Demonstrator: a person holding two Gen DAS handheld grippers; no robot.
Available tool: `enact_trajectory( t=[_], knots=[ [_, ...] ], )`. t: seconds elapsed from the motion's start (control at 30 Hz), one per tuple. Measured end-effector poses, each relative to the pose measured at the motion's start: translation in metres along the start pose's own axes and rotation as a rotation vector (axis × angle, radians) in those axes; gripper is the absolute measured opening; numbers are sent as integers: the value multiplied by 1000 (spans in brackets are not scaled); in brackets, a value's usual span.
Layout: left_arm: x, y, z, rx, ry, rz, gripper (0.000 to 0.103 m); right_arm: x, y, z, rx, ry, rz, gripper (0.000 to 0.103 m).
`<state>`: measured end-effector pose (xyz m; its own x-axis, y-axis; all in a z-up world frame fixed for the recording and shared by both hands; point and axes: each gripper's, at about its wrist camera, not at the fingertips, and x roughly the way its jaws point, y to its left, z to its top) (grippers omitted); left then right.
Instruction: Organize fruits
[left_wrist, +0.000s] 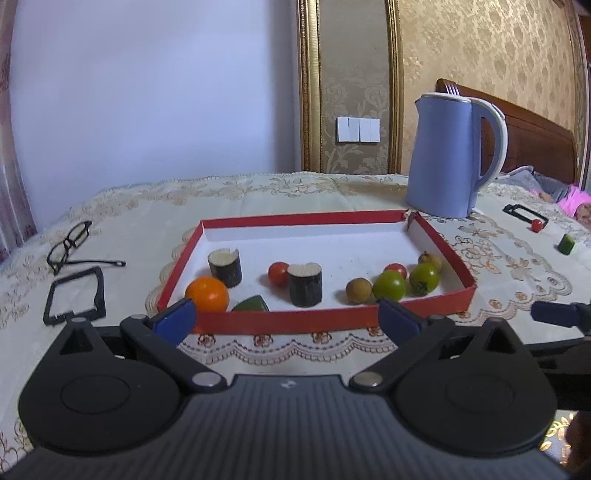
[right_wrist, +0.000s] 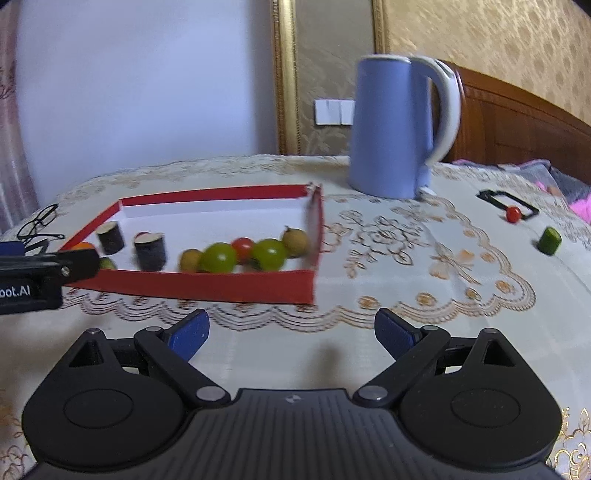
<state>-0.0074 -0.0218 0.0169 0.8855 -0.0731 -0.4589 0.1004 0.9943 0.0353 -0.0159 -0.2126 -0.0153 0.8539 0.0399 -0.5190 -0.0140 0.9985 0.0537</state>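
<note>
Left gripper (left_wrist: 286, 319) fingers spread wide, empty, at the near wall of the shallow red-walled cardboard tray (left_wrist: 325, 320) already holding fruit. Right gripper (right_wrist: 291, 334) fingers likewise apart, empty, over bare embroidered cream tabletop (right_wrist: 388, 288). Strays lie far right: short green cucumber stub (right_wrist: 549, 240), upright, then small red cherry tomato (right_wrist: 513, 214) (right hand nearer, likely next).

Both wrist views look slightly downward across the table (close in), sharing the red tray (left_wrist: 317, 320) and kettle (right_wrist: 388, 129).
</note>
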Motion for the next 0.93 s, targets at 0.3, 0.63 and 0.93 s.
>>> enact_trajectory(
  t=[0.3,0.63,0.93],
  knots=[
    [-10,11,-5,-27,-2,14,103,2,19,1,-17,18,-5,97],
    [-15,16,-8,-23,4,19,103,8,45,1,-59,24,1,97],
    [-8,13,-13,-22,16,44,103,14,52,0,-77,24,-11,97]
  ],
)
